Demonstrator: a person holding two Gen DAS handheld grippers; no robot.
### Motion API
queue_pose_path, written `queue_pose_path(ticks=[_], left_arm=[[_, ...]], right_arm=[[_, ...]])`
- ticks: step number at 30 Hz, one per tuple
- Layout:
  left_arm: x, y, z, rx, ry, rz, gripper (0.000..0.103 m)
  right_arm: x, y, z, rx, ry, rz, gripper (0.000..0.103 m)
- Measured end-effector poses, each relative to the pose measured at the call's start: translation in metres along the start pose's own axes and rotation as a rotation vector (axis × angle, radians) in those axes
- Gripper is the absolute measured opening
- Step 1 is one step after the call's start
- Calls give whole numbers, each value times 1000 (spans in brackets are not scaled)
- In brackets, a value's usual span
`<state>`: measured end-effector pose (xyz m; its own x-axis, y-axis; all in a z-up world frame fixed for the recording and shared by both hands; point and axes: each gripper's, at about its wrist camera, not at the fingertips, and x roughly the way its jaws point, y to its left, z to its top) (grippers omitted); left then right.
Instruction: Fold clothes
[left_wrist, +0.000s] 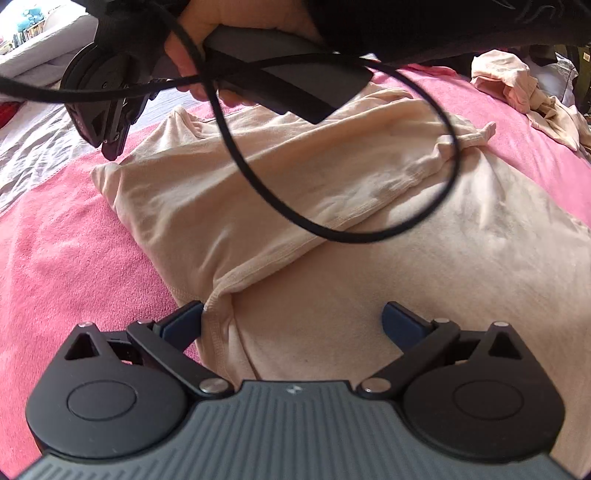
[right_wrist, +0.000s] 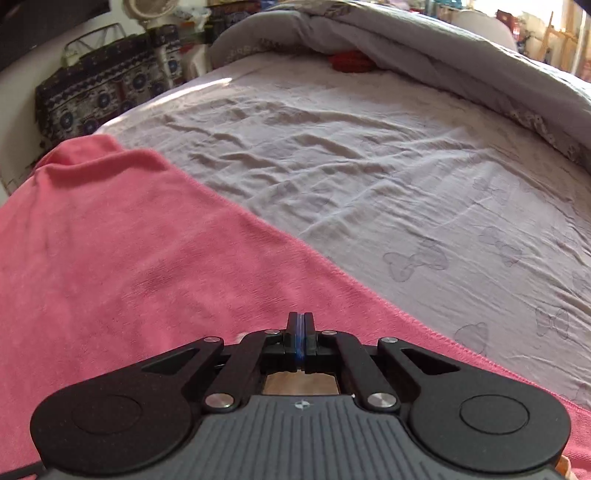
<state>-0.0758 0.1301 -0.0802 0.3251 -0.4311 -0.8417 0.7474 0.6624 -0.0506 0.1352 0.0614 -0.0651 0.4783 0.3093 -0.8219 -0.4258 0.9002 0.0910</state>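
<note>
The left gripper (left_wrist: 293, 321) hangs low over the cream shirt (left_wrist: 332, 258), jaws spread apart, one blue pad beside a stitched fold and nothing clamped. The shirt lies partly folded on the pink towel (left_wrist: 66, 251) spread over the bed. Beyond the shirt, a hand (left_wrist: 199, 40) holds the right gripper (left_wrist: 112, 147), its jaws pressed together and empty, black cable (left_wrist: 332, 230) looping beneath. Farther past the shirt lies a heap of cream clothes (left_wrist: 524, 96).
</note>
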Motion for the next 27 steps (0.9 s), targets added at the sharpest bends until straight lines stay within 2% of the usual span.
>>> queue_pose_path(ticks=[2,4,5,6,8,10,11,12,14,18,21,23,25,26,27], left_arm=[[0,1,1,-7,5,-3,102],[0,1,2,-5,8,-4,102],[0,1,3,-2,9,-4,102],[-1,2,2,-1,9,-6,102],[-1,2,2,1,9,-8,102],[-1,2,1,3,7,-8,102],[-1,2,1,2,7,-7,102],[-1,3,0,2,7,-5,102],[-2,2,0,2,7,-2,102],[-3,0,0,5,5,4,102],[-3,0,-1,6,3,5,102],[-4,1,1,-3,10,3,102],[-7,3,3,-18,18,7,101],[-10,5,5,-33,21,14,99],[-13,8,8,-49,22,17,94]], right_arm=[[-8,-15,6,57,-29,92,5],[-25,-23,7,48,-28,196,10],[-32,-21,4,6,-10,211,22],[-38,-19,0,-44,12,218,41],[-51,-15,-8,-144,55,232,55],[-52,-4,-21,-262,124,201,55],[-52,1,-27,-302,142,204,51],[-50,4,-32,-321,156,211,32],[-43,13,-41,-321,183,180,5],[-38,8,-41,-243,119,98,4],[-33,-16,-33,-170,57,-56,3],[-36,-36,-28,-103,64,-19,4],[-51,-47,-29,-92,60,54,12],[-62,-50,-33,-108,65,98,21],[-72,-53,-36,-123,70,142,42]])
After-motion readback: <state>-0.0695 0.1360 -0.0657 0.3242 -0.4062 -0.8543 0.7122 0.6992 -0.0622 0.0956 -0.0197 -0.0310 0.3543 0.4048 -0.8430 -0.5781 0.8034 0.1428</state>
